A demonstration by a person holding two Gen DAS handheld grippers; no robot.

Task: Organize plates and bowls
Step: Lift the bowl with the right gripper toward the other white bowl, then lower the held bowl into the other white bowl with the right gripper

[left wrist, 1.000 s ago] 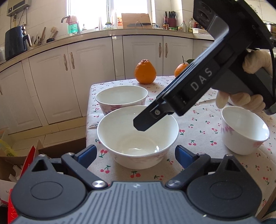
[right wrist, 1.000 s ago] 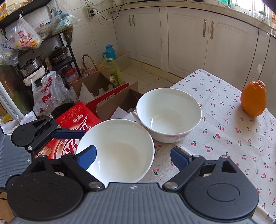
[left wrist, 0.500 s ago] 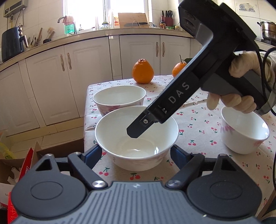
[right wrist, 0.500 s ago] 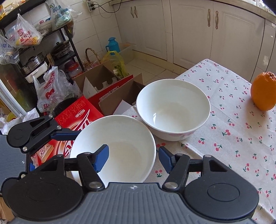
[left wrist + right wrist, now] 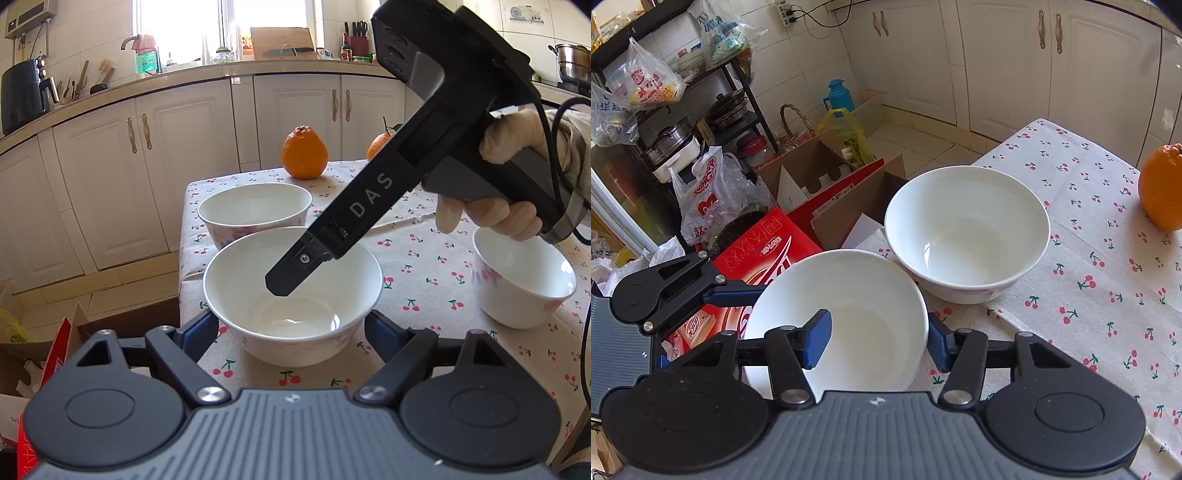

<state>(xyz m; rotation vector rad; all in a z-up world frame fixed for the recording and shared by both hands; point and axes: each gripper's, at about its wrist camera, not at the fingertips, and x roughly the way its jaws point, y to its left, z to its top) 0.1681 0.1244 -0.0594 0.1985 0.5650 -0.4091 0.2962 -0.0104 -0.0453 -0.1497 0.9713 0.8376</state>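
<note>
Left hand-held gripper [image 5: 291, 328]: its 2 blue pads sit on the 2 outer sides of the near bowl, low by the wall; jaws at a middle width, closed on that bowl.
Right hand-held gripper [image 5: 879, 338]: jaws have just been closing; 1 pad is inside the near bowl, the other is outside its wall, so the rim side is between them and the pads press on it. In the left wrist view only 1 black finger shows, dipping into the bowl from above.
Near bowl [image 5: 291, 295]: white, upright, on the counter, between the left pads and directly ahead of that gripper.
Second bowl [image 5: 255, 210]: white, upright, just behind the near bowl as the left gripper looks; very close to it, I cannot tell if they touch.
Third bowl [image 5: 521, 284]: smaller, white, to the right of the left gripper, well apart from the near bowl.
Gloved hand [image 5: 506, 192]: wraps the grey handle of the right gripper, above the third bowl.
Counter [image 5: 424, 266]: covered by a cloth with a cherry print.
Orange fruits: 1 large [image 5: 304, 151] beyond the second bowl, 1 smaller [image 5: 380, 146] half hidden by the right gripper body.
</note>
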